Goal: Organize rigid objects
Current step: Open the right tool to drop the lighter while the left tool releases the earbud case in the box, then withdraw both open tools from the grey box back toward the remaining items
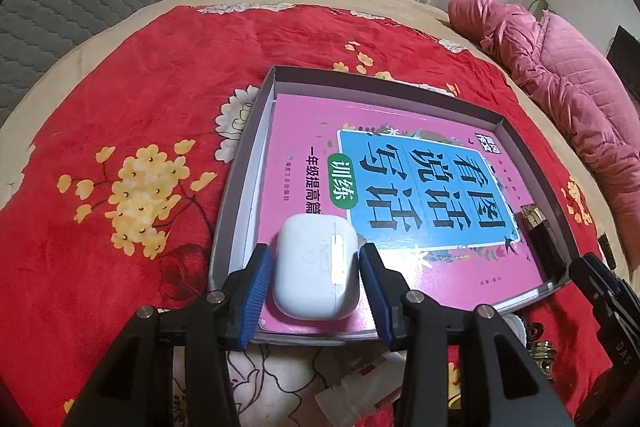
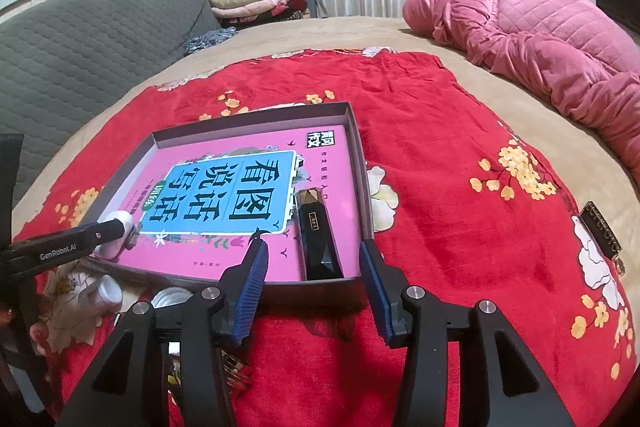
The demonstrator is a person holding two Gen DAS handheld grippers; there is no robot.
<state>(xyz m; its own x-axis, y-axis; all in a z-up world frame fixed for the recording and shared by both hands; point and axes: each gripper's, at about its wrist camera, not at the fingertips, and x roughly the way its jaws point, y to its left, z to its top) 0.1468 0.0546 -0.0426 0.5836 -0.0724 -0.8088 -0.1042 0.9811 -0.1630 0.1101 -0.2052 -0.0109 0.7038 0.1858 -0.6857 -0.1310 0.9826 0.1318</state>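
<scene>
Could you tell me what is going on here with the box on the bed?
A person is sorting small items into a shallow box on a red floral blanket, with a hand-held gripper in each hand. The left hand-held gripper straddles a white earbud case lying on the pink book in the box. The right hand-held gripper stands open around a black lighter-like case at the box's near right corner.

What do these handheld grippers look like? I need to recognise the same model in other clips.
Both the left gripper and the right gripper have glossy black plastic frames with silver round screws and two fingers faced with ribbed blue pads. White "GenRobot.AI" lettering runs along the left one's side.
</scene>
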